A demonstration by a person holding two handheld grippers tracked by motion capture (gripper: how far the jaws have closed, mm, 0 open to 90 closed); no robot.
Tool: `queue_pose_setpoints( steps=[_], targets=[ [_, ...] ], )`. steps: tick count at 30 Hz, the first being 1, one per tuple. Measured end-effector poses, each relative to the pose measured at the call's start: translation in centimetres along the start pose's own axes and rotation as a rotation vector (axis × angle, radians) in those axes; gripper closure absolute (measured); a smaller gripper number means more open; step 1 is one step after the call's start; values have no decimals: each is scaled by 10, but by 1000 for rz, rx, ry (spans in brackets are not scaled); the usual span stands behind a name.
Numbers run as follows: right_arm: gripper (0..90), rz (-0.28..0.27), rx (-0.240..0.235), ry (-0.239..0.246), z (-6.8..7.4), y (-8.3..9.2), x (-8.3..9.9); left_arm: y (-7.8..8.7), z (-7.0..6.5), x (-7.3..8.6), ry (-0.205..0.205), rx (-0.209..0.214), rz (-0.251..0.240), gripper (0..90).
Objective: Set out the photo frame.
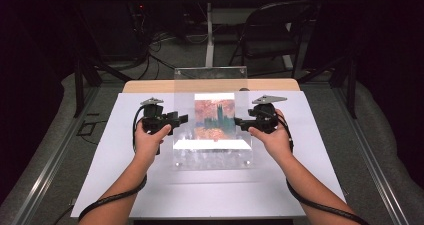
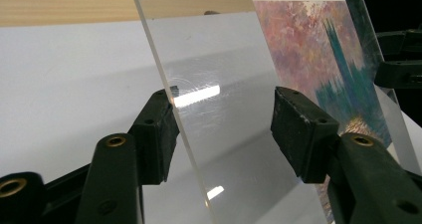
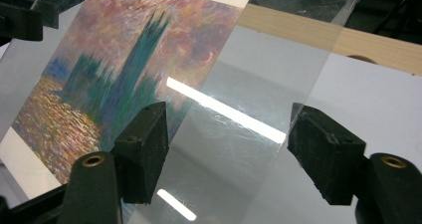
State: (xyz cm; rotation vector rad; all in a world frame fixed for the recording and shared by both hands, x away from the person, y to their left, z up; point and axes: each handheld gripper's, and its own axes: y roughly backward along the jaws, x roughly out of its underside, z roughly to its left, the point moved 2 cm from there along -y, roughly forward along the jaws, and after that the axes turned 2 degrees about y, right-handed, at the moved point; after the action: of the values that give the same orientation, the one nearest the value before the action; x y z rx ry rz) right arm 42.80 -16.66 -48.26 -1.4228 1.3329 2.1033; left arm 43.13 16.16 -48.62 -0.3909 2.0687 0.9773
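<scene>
The left gripper [image 1: 181,118] and right gripper [image 1: 239,122] flank a clear acrylic sheet [image 1: 212,85], tilted above a painting print [image 1: 215,117] on a white board [image 1: 125,135]. Each gripper's jaws stand open astride one side edge of the sheet [image 2: 219,109]. The pads are not pressing on it.

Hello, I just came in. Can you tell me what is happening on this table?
A person holds a gripper in each hand at the two side edges of a clear acrylic sheet, which stands tilted above a painting print on the white table. The left gripper has the sheet's edge between its jaws, with only one pad near it. The right gripper also straddles its edge with a visible gap. Neither pair of jaws looks clamped yet. A second clear sheet stands behind.
</scene>
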Motion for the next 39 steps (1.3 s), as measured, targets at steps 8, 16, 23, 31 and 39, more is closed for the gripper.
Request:
queue_pose_setpoints(
  steps=[8,16,23,31,39],
  targets=[
    [438,-43,11,50,13,30,3,25,-14,6,-35,30,-36,532],
    [541,-72,6,60,22,53,8,44,-28,14,-78,26,-50,577],
    [628,-88,-9,58,30,73,14,61,-38,24,-116,46,-60,624],
    [721,-116,-66,56,38,97,28,80,-54,43,-183,36,-95,655],
    [742,-144,-133,15,43,109,40,91,-60,59,-196,66,-116,668]
  ],
)
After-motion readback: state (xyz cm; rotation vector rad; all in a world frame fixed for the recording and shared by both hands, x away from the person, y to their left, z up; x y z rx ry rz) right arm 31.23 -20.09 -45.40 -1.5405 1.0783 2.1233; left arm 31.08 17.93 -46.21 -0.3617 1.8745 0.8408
